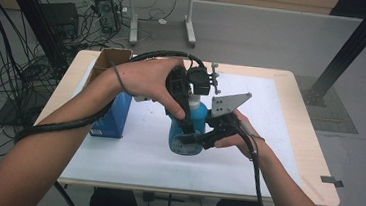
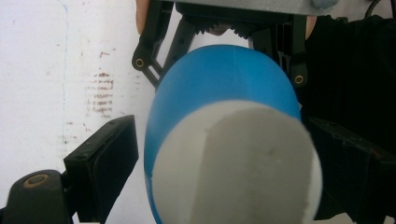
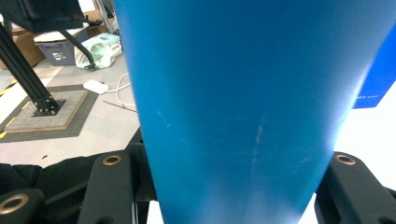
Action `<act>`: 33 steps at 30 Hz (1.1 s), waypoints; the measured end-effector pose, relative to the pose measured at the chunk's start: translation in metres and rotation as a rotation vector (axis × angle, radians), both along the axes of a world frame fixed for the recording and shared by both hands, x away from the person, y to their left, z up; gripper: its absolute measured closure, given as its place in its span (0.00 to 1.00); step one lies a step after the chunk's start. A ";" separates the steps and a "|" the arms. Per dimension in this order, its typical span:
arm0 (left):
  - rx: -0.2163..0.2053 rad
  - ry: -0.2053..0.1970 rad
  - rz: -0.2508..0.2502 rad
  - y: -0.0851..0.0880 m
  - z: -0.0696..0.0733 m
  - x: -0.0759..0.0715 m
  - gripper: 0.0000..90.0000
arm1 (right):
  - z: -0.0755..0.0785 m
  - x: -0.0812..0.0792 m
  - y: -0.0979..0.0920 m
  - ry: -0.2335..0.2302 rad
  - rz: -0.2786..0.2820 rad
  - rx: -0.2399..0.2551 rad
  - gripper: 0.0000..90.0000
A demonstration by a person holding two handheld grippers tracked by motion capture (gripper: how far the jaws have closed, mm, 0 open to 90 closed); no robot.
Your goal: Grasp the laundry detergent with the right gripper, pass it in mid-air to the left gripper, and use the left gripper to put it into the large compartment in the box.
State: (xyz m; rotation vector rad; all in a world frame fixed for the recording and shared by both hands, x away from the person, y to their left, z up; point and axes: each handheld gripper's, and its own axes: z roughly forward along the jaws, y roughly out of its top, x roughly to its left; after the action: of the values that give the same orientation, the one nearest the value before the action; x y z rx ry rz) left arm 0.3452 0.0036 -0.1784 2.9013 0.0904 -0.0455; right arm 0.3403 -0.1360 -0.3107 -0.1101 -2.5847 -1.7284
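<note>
The bottle (image 1: 188, 133) stands upright on the counter (image 1: 296, 158), near its middle. On the bottle's near right side, the right gripper (image 1: 195, 140) has its jaws clamped on the lower body. Above the bottle, the left gripper (image 1: 186, 114) points down over the white cap; its jaws flank the cap, contact unclear. Left of the bottle sits a blue box (image 1: 114, 117), with a cardboard box (image 1: 110, 59) farther back.
</note>
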 end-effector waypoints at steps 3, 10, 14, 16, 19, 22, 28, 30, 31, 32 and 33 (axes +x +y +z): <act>0.004 -0.004 0.000 -0.001 0.000 0.000 0.15 | 0.000 0.000 0.000 -0.002 -0.002 0.000 0.49; 0.000 -0.001 0.001 -0.002 0.000 0.001 0.17 | 0.000 0.000 0.000 -0.006 0.003 -0.006 0.49; -0.003 0.000 -0.002 -0.003 0.001 0.001 0.22 | 0.000 -0.001 0.000 -0.013 0.004 -0.009 0.49; 0.001 0.000 -0.005 -0.003 0.002 0.001 0.24 | 0.000 -0.001 0.001 -0.009 0.004 -0.006 0.49; 0.006 0.000 -0.012 -0.004 0.002 0.001 0.26 | 0.000 -0.001 0.001 -0.011 0.005 -0.009 0.49; 0.006 0.002 -0.019 -0.004 0.003 0.000 0.29 | 0.000 0.000 0.001 -0.010 0.006 -0.011 0.49; 0.014 -0.001 -0.024 -0.005 0.001 0.000 0.33 | 0.000 -0.001 0.001 -0.013 0.010 -0.014 0.49; 0.014 -0.003 -0.028 -0.005 0.001 0.000 0.34 | 0.001 -0.001 0.001 -0.014 0.012 -0.013 0.49; 0.015 -0.004 -0.029 -0.006 0.001 0.000 0.35 | 0.001 -0.001 0.001 -0.015 0.011 -0.013 0.49; 0.019 -0.004 -0.030 -0.006 0.001 0.000 0.36 | 0.001 -0.001 0.001 -0.013 0.012 -0.012 0.49; 0.016 -0.005 -0.032 -0.006 0.001 0.000 0.37 | 0.001 -0.001 0.001 -0.013 0.013 -0.013 0.49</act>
State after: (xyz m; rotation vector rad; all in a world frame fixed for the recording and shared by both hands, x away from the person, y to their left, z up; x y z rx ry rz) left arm 0.3448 -0.0027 -0.1770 2.9192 0.0437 -0.0436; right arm 0.3397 -0.1352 -0.3100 -0.0828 -2.6003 -1.7139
